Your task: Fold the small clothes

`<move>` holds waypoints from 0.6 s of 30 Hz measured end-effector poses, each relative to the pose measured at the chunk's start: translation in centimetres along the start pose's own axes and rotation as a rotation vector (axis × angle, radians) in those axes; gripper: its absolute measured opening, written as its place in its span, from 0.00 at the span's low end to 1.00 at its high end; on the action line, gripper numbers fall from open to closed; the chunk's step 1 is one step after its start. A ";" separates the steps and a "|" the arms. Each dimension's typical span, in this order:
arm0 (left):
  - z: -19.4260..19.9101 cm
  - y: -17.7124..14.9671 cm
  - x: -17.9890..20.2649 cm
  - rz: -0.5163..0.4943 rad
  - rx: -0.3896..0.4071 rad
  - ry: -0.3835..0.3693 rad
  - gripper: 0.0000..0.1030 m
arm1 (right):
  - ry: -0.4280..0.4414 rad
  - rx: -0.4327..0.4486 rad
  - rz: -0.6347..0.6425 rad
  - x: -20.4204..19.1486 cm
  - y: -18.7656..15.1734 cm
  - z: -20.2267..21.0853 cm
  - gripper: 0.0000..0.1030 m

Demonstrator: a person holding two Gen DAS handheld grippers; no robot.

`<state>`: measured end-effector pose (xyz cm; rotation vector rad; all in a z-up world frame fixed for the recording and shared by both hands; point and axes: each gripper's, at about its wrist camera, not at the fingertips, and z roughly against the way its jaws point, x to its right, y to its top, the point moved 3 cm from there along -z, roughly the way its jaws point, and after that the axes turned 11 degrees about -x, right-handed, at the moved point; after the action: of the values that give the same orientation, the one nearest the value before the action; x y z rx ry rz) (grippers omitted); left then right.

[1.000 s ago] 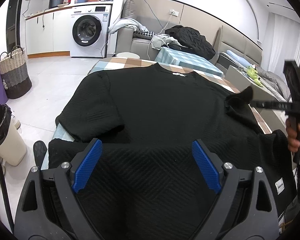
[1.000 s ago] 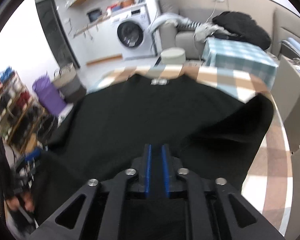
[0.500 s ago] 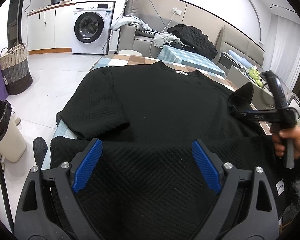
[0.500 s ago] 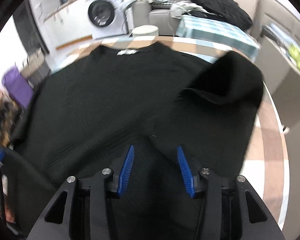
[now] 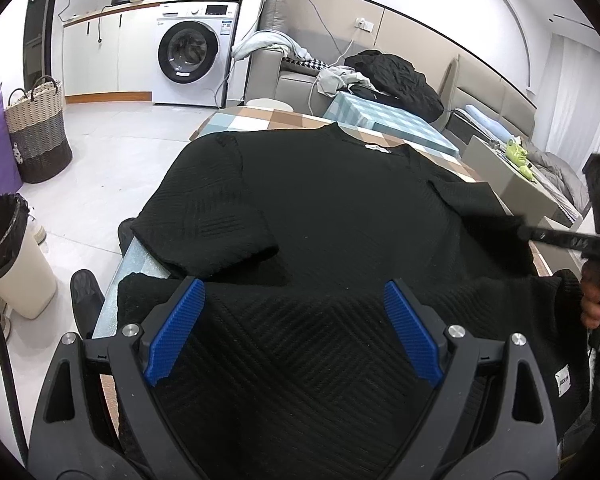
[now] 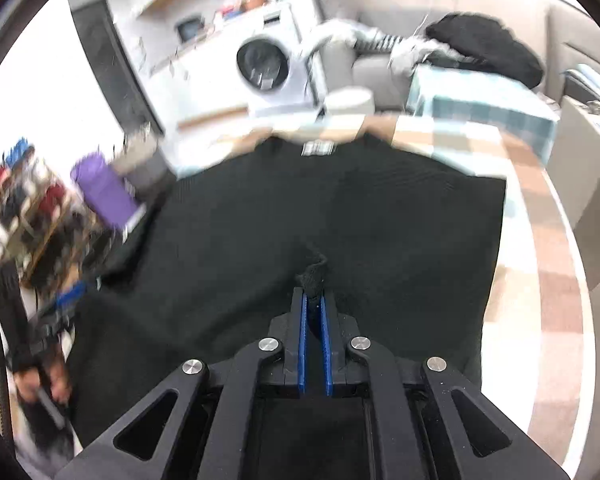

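A black knit short-sleeved top (image 5: 340, 208) lies flat on the checked table (image 5: 268, 118), collar at the far end, bottom hem folded up toward me. My left gripper (image 5: 296, 328) is open above the folded hem, touching nothing. My right gripper (image 6: 315, 312) is shut on a pinch of the top's black fabric (image 6: 314, 276) at its right side. The right gripper also shows at the right edge of the left wrist view (image 5: 540, 234). The top fills the right wrist view (image 6: 300, 220), which is blurred.
A bin with a black liner (image 5: 8, 256) and a woven basket (image 5: 36, 136) stand on the floor to the left. A washing machine (image 5: 192, 60) is at the back. A sofa with piled clothes (image 5: 388, 76) is beyond the table.
My right gripper opened half a second ago, then shut on the fabric at the right side. The raised right sleeve now lies flat. The left gripper stayed open.
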<state>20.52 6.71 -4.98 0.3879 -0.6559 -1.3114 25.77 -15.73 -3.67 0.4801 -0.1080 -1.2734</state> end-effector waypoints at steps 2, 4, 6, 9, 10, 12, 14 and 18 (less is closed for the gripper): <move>0.0 0.1 0.0 0.003 0.001 0.006 0.88 | -0.040 -0.051 -0.002 -0.3 -0.2 -1.8 0.36; 0.1 0.2 -0.2 0.008 0.003 0.021 0.88 | -0.023 -0.082 -0.001 -0.6 -0.4 -2.7 0.37; 0.5 0.2 -0.5 0.019 0.014 0.034 0.88 | 0.026 -0.067 -0.011 -0.9 -1.0 -2.6 0.37; 0.9 0.4 -2.3 0.080 0.022 0.036 0.88 | 0.004 -0.102 -0.037 -0.8 -1.9 -3.9 0.40; 1.0 0.4 -2.9 0.104 0.019 0.035 0.88 | -0.033 -0.126 -0.054 -0.5 -2.3 -4.3 0.40; 1.2 0.6 -4.6 0.162 0.012 0.047 0.88 | -0.015 -0.101 -0.088 0.0 -2.5 -3.9 0.40; 1.4 0.6 -6.6 0.220 0.002 0.055 0.87 | 0.021 -0.054 -0.133 0.4 -3.0 -2.4 0.42; 0.6 1.2 -10.6 0.368 -0.032 -0.020 0.75 | 0.044 0.021 -0.197 0.9 -4.3 0.3 0.52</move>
<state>19.81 17.25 -6.19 0.2149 -0.6854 -0.9749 22.14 -17.55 -5.27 0.5471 -0.0374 -1.4544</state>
